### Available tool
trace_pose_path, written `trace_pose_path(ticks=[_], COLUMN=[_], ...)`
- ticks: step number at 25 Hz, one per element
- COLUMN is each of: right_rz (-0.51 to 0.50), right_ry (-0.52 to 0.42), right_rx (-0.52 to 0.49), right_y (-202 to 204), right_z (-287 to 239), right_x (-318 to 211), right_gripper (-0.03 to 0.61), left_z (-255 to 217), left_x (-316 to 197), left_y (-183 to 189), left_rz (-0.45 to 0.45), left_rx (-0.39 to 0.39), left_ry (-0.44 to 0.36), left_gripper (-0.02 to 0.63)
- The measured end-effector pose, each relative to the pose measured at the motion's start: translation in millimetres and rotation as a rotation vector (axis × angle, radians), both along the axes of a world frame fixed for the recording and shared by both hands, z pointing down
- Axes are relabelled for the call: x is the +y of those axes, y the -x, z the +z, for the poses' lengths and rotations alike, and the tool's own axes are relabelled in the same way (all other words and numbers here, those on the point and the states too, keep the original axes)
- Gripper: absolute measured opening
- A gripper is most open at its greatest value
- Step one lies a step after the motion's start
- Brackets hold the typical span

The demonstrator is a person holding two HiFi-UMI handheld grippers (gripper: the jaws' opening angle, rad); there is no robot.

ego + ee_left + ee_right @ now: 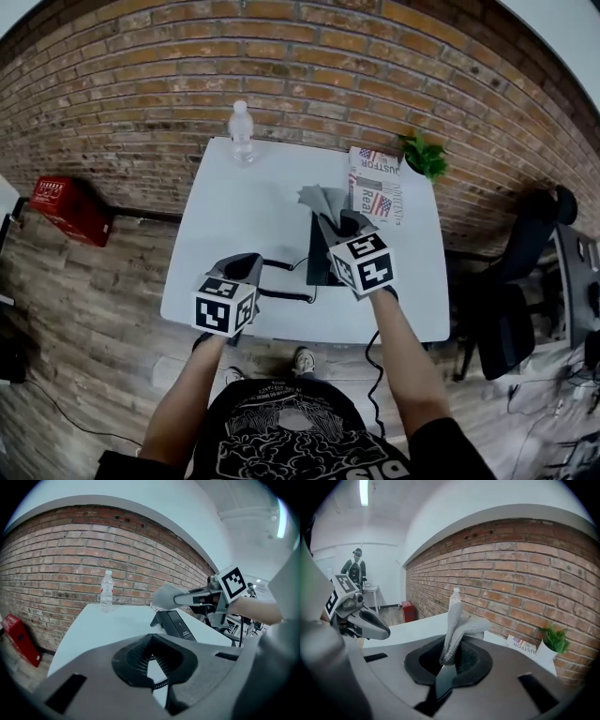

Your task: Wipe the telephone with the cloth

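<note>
The black telephone (322,264) sits on the white table (234,211), right of centre, with its black cord (281,266) curling left. Just above the phone's far end my right gripper (342,223) is shut on a grey cloth (322,200), and in the right gripper view the cloth (457,620) sticks up from the closed jaws. My left gripper (248,263) hovers left of the phone, over the cord. Its jaws meet at the tips with nothing seen between them. From the left gripper view the phone (177,623) lies ahead right, under the cloth (164,596).
A clear water bottle (242,131) stands at the table's far edge. A printed magazine (375,183) and a small green plant (427,155) lie at the far right corner. On the floor are a red crate (70,208) at left and a black office chair (516,281) at right. A person (355,569) stands far off.
</note>
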State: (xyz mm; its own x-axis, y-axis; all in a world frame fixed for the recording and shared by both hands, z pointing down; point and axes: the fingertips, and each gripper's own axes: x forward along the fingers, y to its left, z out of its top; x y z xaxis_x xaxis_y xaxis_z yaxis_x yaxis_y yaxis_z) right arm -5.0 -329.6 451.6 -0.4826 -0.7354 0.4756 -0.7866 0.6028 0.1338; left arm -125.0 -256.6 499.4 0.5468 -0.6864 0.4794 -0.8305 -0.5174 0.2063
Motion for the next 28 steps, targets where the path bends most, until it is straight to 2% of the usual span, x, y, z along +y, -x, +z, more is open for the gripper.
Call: trace_pose_path(ticks=[7,13,19,28], right_rz=[-0.066,-0.129,-0.121,-0.112], right_ry=[0.0,0.068,0.141,0.175], right_rx=[0.082,0.163,0.151,0.151], right_y=[18,34,32,33], right_z=[12,54,75,89], right_x=[-32,-39,-32,-17], right_gripper=[0.012,0.012,0.012,0.012], left_z=[1,0,-1,4], left_x=[0,-3,-4,1], left_y=[9,22,22,20], left_rz=[-0.051,-0.099,-0.101,-0.074], left_rx=[-0.017,-0.025,-0.028,-0.02], left_ry=[0.001,-0.007,-0.006,0.006], left_gripper=[0.006,0.006,0.006,0.006])
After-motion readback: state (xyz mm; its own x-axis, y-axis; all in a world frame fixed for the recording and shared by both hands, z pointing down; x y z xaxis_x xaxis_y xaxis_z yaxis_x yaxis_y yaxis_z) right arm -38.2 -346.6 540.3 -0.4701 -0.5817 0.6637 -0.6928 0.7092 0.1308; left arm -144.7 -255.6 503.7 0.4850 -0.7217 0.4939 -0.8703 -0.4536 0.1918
